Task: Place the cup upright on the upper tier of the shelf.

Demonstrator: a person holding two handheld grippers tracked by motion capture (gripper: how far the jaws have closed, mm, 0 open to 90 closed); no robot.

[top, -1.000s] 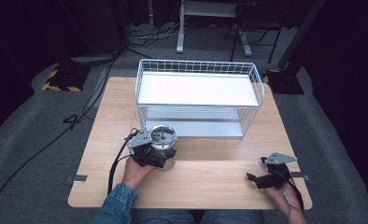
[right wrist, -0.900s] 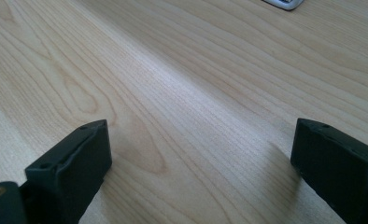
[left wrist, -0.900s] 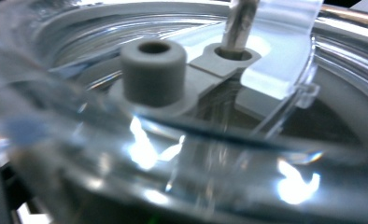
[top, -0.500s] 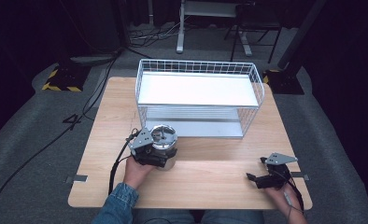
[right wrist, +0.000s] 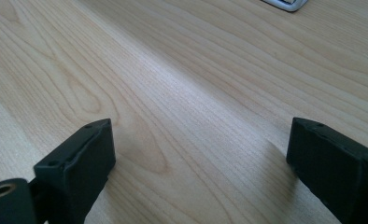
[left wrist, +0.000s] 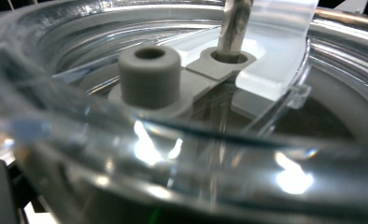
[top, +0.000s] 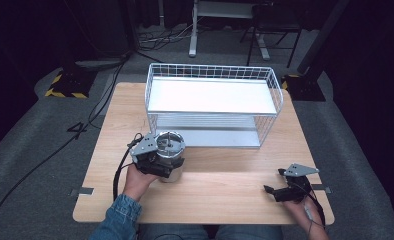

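My left gripper (top: 157, 157): black body, grey three-cornered plate on top, black cable trailing. Blue denim sleeve (top: 119, 217) on my left arm. My right gripper (right wrist: 198, 163): blocky matte-black jaws with small screw holes.

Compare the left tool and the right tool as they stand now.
The left tool is pressed against the round metal cup with a clear lid; the right tool touches nothing. The left sits in front of the white wire rack, the right near the table's front right corner with jaws wide apart. Each is hand-held.
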